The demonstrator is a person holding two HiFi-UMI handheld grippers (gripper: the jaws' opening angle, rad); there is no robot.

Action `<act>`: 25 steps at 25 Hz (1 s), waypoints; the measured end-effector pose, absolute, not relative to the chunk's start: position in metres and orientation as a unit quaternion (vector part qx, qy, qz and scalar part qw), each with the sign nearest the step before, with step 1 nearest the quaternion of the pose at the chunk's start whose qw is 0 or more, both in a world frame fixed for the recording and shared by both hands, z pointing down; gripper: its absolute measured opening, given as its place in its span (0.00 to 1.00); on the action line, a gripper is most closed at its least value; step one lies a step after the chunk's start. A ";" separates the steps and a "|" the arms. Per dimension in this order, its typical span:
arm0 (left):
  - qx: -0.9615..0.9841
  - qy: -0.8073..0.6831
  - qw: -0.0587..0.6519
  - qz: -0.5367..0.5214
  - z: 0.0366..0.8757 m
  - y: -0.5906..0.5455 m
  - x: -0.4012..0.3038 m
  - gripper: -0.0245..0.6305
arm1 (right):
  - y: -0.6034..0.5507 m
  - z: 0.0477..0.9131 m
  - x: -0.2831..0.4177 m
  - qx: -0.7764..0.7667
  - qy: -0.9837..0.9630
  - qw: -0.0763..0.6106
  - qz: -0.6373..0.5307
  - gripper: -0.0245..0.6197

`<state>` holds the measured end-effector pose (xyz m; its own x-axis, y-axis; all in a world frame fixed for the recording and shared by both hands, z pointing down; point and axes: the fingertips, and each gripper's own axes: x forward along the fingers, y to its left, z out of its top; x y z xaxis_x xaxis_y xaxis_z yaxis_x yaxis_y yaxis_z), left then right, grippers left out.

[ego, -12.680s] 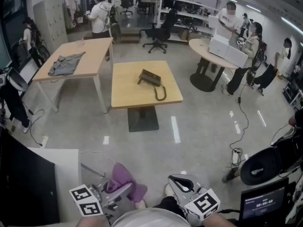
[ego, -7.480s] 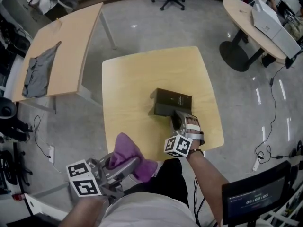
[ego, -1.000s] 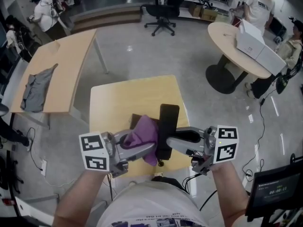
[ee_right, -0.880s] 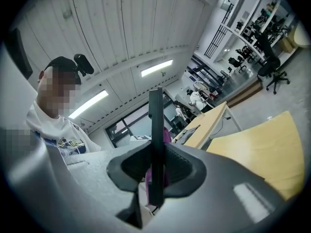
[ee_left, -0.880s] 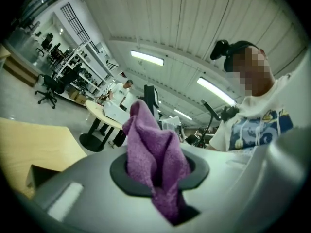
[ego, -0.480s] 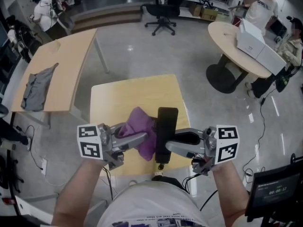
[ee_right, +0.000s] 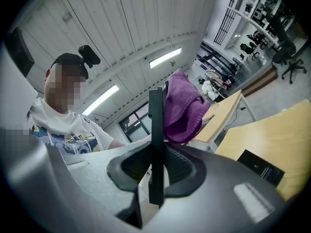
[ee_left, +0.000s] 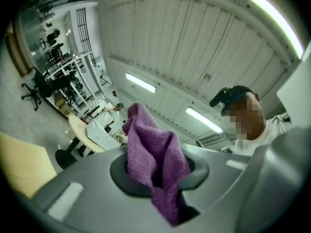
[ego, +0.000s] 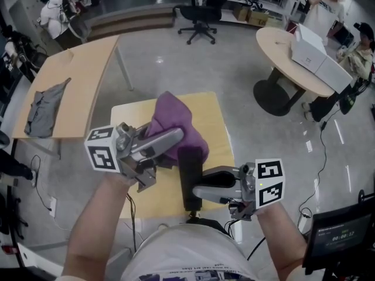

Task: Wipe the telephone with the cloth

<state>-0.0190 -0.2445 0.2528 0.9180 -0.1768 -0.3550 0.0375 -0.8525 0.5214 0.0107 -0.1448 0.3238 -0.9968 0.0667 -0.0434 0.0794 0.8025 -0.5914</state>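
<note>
Change against half a second ago: left gripper [ego: 177, 136] has risen and tilted up, taking the purple cloth [ego: 176, 119] off the side of the black handset [ego: 188, 171]. The cloth now bunches above the handset's upper end, probably just clear of it; contact cannot be confirmed. The handset has shifted lower and left in the head view.

Left gripper: clenched on a fold of cloth, the rest spilling out past the pads. Right gripper [ego: 197, 192]: clamped on the handset, held upright and edge-on above the desk [ego: 218, 113]. Telephone base [ee_right: 260, 166] lies on the desk.

Judgement: one stroke is over and the cloth is set at the top for a downward pass; wiping is under way, base not yet reached.

Writing: small white print on the base, unreadable; timer digits on a monitor [ego: 333, 239], too small to read
</note>
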 end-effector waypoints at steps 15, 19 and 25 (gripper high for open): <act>0.925 -0.039 0.330 -0.186 0.312 -0.221 -0.029 0.17 | -0.165 0.325 0.013 0.008 0.948 0.016 -0.317 0.15; 0.927 -0.033 0.341 -0.149 0.335 -0.204 -0.022 0.17 | -0.171 0.325 0.016 -0.002 0.947 0.020 -0.319 0.16; 0.931 -0.019 0.353 -0.088 0.367 -0.175 -0.014 0.17 | -0.180 0.324 0.023 -0.021 0.947 0.025 -0.320 0.15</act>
